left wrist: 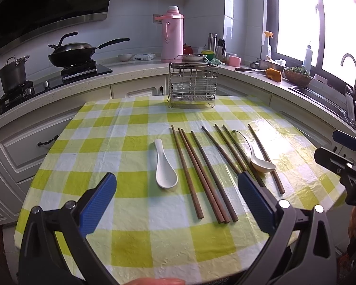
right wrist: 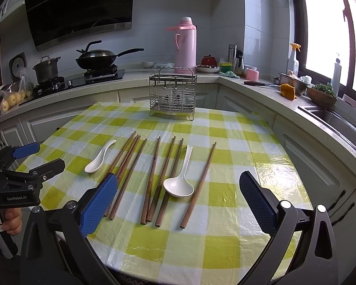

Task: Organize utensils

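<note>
Several brown wooden chopsticks [left wrist: 197, 171] [right wrist: 154, 178] lie side by side on the green-checked tablecloth [left wrist: 135, 237] [right wrist: 225, 249]. A short white ceramic spoon [left wrist: 164, 168] [right wrist: 98, 159] lies left of them. A long white ladle spoon [left wrist: 261, 162] [right wrist: 180, 180] lies among the right-hand chopsticks. A wire metal utensil rack [left wrist: 192, 83] [right wrist: 172, 93] stands empty at the table's far edge. My left gripper [left wrist: 178, 199] is open above the near chopstick ends. My right gripper [right wrist: 178, 201] is open above the near edge, holding nothing.
Behind the table runs a kitchen counter with a wok [left wrist: 70, 52] and pot [left wrist: 12, 72] on the stove, a pink thermos [left wrist: 172, 35], a sink [right wrist: 332, 116] at right, and a basket of greens [right wrist: 321, 95]. Cabinets surround the table.
</note>
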`<state>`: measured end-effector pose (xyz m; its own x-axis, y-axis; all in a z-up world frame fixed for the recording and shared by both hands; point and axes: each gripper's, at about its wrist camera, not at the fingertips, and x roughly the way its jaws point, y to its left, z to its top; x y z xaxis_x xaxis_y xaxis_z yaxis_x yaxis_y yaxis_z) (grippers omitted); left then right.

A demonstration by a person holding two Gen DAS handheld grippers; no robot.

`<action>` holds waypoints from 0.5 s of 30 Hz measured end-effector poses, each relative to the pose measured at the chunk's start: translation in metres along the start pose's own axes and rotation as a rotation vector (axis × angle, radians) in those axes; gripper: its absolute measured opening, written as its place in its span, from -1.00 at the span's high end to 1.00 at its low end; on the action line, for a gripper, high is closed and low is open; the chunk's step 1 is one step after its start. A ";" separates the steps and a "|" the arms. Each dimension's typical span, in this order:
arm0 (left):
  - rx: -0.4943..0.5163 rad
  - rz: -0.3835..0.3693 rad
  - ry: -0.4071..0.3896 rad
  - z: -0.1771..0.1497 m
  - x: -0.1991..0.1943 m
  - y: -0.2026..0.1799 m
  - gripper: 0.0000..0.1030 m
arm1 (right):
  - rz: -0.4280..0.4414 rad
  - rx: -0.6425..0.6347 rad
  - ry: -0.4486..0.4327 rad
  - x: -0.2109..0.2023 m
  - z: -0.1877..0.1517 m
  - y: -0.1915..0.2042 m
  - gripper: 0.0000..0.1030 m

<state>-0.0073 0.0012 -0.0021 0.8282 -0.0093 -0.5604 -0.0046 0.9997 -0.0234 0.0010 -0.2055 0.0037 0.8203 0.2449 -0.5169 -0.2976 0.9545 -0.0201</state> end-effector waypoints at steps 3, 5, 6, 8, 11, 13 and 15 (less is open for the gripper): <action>-0.004 -0.002 0.002 0.000 -0.001 0.000 -0.92 | 0.003 -0.001 -0.001 -0.001 0.002 0.003 -0.87; -0.007 -0.003 0.003 0.000 -0.001 0.000 -0.92 | 0.003 0.000 -0.001 -0.001 0.002 0.003 -0.87; -0.009 -0.004 0.002 0.000 -0.001 0.000 -0.92 | 0.003 0.000 -0.001 -0.001 0.003 0.004 -0.87; -0.010 -0.003 0.001 0.001 -0.001 0.001 -0.92 | 0.004 0.001 -0.002 -0.001 0.003 0.004 -0.87; -0.009 -0.004 0.002 0.001 -0.001 0.001 -0.92 | 0.005 0.001 -0.002 -0.001 0.003 0.003 -0.87; -0.007 -0.004 0.002 0.002 -0.001 0.001 -0.92 | 0.005 0.001 -0.003 -0.001 0.003 0.004 -0.87; -0.004 -0.002 0.001 0.001 -0.001 0.001 -0.92 | 0.005 0.002 -0.002 -0.001 0.003 0.004 -0.87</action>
<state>-0.0071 0.0019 -0.0006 0.8274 -0.0117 -0.5614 -0.0049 0.9996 -0.0280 0.0007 -0.2013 0.0069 0.8200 0.2496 -0.5151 -0.3005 0.9536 -0.0163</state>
